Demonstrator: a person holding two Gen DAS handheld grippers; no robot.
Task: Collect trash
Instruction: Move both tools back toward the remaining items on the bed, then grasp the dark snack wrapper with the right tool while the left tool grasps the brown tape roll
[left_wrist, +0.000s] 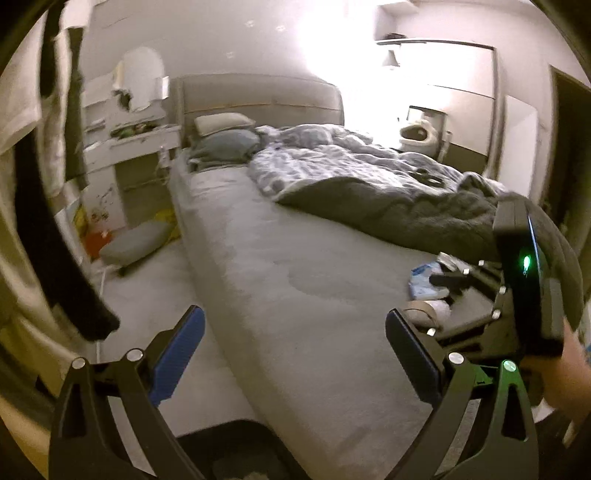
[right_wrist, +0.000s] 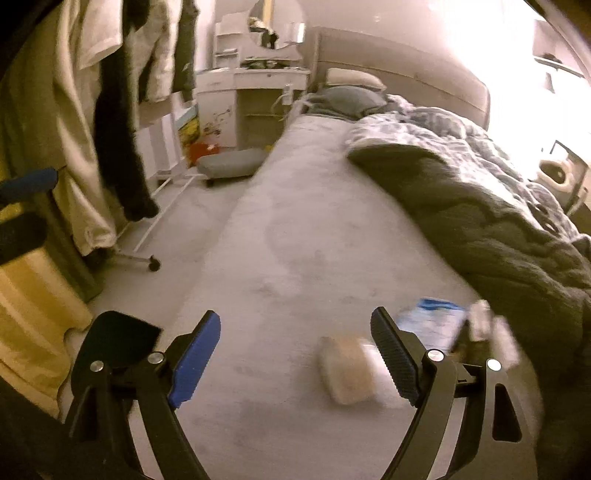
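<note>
My right gripper (right_wrist: 295, 354) spread wide over bed (right_wrist: 295, 240), tan wrapper (right_wrist: 347, 373) between fingers, blue packet (right_wrist: 428, 321) near blanket edge (right_wrist: 461, 221); my left gripper (left_wrist: 295, 350) spread, empty, over mattress side edge

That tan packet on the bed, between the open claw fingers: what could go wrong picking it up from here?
The tan packet lies on the soft mattress, so the open right claw may dig into the sheet and pinch fabric along with it. The blue-and-white wrapper lies close beside the packet and could get knocked aside or caught. The view is blurred, so aim may be off.
</note>
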